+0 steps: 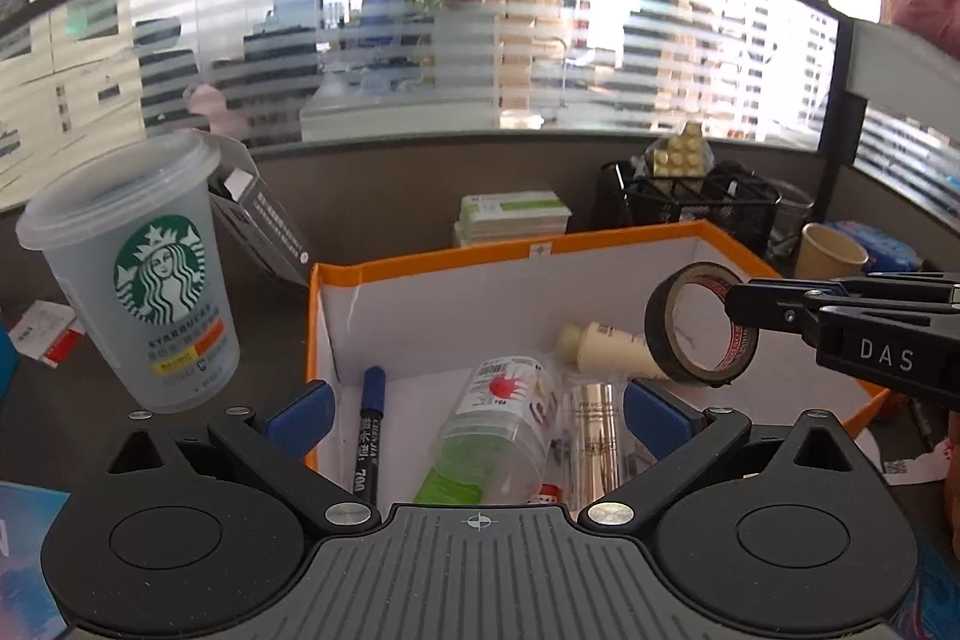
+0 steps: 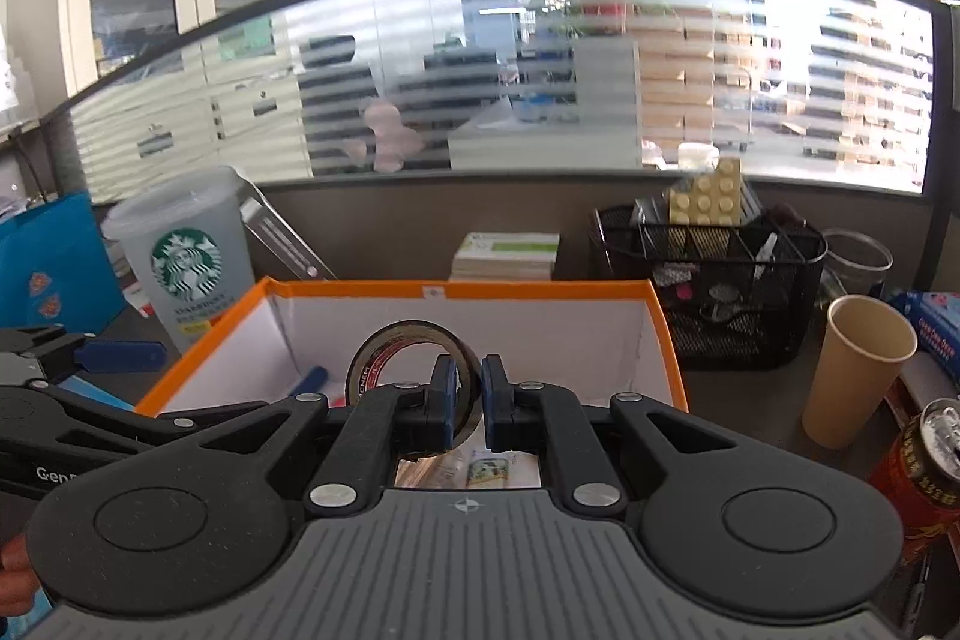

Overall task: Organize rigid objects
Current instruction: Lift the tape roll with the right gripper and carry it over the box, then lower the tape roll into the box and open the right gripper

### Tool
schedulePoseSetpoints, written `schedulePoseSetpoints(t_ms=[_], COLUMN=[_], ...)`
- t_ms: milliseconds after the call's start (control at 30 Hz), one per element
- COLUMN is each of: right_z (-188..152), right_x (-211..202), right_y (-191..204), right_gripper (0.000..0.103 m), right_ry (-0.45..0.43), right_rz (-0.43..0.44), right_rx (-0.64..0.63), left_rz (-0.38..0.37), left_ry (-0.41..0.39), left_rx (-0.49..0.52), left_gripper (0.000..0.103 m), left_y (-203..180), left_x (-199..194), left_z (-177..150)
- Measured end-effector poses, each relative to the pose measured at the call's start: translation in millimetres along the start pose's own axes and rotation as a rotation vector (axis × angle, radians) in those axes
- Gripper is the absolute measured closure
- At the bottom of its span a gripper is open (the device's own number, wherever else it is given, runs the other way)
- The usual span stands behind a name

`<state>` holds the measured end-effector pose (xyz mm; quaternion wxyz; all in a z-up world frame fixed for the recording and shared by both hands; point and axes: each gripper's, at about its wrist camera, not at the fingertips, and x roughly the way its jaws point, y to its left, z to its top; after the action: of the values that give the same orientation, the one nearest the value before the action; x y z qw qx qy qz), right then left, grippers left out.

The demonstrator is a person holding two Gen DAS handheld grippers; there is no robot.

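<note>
- The left gripper (image 1: 477, 409) has its jaws spread wide with nothing between them; it hovers at the near edge of the box (image 1: 432, 261). The right gripper (image 2: 467, 403) has its jaws pinched on the wall of the tape (image 2: 414, 376), one pad inside the ring and one outside.
- The tape hangs in the air above the right half of the box, clear of the walls and of everything below it.
- The step in hand looks like dropping the tape in. To do it well, I judge it best to lower the roll close to the floor before letting go, over a bare patch, so it does not roll or knock the bottle.
- Left of the box a cup (image 1: 135, 268) stands upright on the desk, lid on; contents cannot be told.
- Inside the box, left to right: a marker (image 1: 367, 433), a clear bottle (image 1: 492, 430) on its side, a shiny tube (image 1: 593, 436), and a cream tube (image 1: 612, 346) near the back.
- Right of the box: a mesh basket (image 2: 708, 280) holding bricks and odds, then an open paper cup (image 2: 858, 370).
</note>
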<state>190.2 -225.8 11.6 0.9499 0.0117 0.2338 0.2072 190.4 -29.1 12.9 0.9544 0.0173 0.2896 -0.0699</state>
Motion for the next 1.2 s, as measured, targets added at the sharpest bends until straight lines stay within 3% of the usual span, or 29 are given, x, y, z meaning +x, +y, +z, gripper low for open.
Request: schedulePoseSetpoints(t_ms=[733,900,1000,1067,1200], right_z=[-10,-13,-14,-14,-12], right_x=[67,68,64,58,42], right_y=[-15,-16,-17,-17,-15], right_gripper=[0.095,0.093,0.082,0.066,0.047], right_ry=[0.216,0.213,0.2,0.183,0.142], right_rz=[-0.04,-0.038,-0.041,-0.048,-0.034], right_rx=[-0.03,-0.005,0.014,0.023,0.046], left_rz=[-0.005,-0.008,-0.005,0.002,0.01], left_ry=[0.044,0.044,0.046,0.042,0.028], left_rx=[-0.001,-0.001,0.004,0.012,0.021], left_gripper=[0.0,0.0,0.0,0.0,0.0], left_y=[5,5,4,4,4], left_x=[27,26,24,21,10], left_z=[5,5,5,5,5])
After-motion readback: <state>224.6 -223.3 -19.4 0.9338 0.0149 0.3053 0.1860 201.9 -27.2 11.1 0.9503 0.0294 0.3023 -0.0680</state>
